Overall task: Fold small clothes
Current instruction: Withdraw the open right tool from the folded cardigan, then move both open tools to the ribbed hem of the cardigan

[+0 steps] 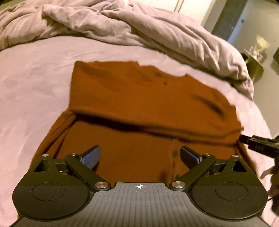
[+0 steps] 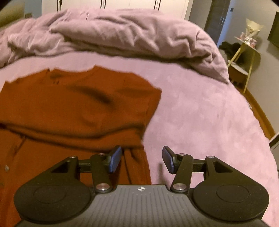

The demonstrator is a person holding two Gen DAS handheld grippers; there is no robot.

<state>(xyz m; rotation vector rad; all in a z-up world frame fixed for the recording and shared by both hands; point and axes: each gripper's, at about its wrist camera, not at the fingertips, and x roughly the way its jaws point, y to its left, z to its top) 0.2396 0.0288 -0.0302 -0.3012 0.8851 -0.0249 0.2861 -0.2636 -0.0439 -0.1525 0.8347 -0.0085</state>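
Left wrist view: rust-brown garment [image 1: 139, 104] on bed [image 1: 34, 78], far half folded fwd. L gripper [image 1: 140, 155] fingers wide apart, empty. R gripper [image 2: 141, 158] fingers apart over garment's rt edge, nothing gripped.

A bed with a mauve sheet [image 2: 200, 122] fills the room's middle, a rumpled duvet [image 2: 122, 33] of the same colour heaped across it toward twelve o'clock. Behind it stand pale wardrobe doors [image 2: 143, 4]. At two o'clock a small round side table [image 2: 247, 52] stands against the grey wall [image 2: 268, 78], with a strip of wooden floor [image 2: 259, 113] below it at three o'clock; the light is dim and warm.
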